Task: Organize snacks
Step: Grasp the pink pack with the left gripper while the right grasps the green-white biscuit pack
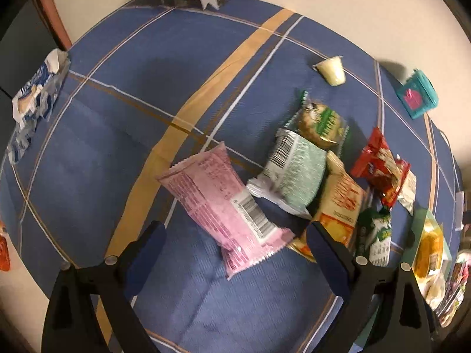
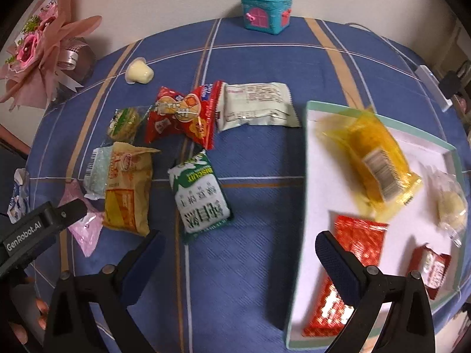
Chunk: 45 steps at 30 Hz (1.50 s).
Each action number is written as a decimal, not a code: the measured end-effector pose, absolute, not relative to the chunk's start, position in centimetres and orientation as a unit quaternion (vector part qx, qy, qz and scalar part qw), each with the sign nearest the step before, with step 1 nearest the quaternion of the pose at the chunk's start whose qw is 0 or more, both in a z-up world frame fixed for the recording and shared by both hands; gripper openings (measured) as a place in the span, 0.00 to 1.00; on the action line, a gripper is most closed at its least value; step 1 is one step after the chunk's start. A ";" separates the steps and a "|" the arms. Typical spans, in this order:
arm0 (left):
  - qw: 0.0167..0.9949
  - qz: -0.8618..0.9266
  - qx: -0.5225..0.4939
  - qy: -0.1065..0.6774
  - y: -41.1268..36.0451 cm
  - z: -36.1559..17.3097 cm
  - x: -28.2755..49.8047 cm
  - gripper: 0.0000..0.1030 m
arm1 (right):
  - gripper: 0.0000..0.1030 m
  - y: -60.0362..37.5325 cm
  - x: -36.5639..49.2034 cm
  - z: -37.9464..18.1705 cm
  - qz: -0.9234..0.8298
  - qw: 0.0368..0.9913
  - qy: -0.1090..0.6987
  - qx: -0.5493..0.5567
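1. Snacks lie scattered on the blue plaid tablecloth (image 2: pixel 250 264); we see a pink packet (image 1: pixel 223 203), a green biscuit pack (image 2: pixel 201 197) and a red packet (image 2: pixel 182 114) among them.
2. A yellow packet (image 2: pixel 374 164) sits blurred in the white tray (image 2: pixel 309 206) at our right.
3. Our left gripper (image 1: pixel 235 247) is spread wide, holding nothing, over the pink packet's near end.
4. Our right gripper (image 2: pixel 240 250) is also spread wide and empty, straddling the tray's left rim.
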<state>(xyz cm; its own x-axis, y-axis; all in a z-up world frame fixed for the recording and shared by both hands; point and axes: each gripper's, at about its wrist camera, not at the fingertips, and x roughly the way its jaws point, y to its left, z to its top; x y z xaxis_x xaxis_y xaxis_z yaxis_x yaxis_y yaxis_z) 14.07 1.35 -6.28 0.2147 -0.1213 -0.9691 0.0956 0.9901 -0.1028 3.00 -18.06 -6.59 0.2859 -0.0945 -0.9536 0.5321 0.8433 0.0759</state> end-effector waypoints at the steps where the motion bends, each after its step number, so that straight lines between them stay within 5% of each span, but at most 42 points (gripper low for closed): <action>1: 0.779 -0.067 -0.014 0.624 1.5 -6.5 14.3 0.94 | 1.00 -17.9 3.3 -6.9 -0.200 0.778 0.562 0.195; 9: 0.776 -0.062 -0.030 0.627 1.8 -7.7 15.1 0.93 | 0.99 -17.2 5.8 -8.1 -0.218 0.786 0.563 0.135; 11: 0.776 -0.066 -0.030 0.627 1.5 -7.9 15.1 0.92 | 0.92 -17.0 6.1 -8.4 -0.208 0.788 0.563 0.137; 17: 0.768 -0.073 -0.037 0.636 0.8 -9.0 14.8 0.75 | 0.68 -16.3 7.4 -10.0 -0.189 0.784 0.574 0.142; 23: 0.764 -0.073 -0.044 0.640 1.1 -9.9 14.5 0.45 | 0.46 -16.2 7.2 -10.4 -0.182 0.789 0.569 0.144; 45: 0.799 -0.126 -0.064 0.585 0.6 -3.4 10.7 0.38 | 0.45 -17.6 1.2 -3.7 -0.190 0.810 0.527 0.172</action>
<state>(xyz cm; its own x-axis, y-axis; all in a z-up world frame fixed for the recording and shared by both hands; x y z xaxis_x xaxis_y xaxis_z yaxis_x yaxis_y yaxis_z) 10.68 0.60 -3.38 0.2846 -0.2767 -0.9178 0.1271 0.9599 -0.2500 1.25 -17.56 -3.72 0.3721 -0.1266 -0.9195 0.4894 0.8685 0.0785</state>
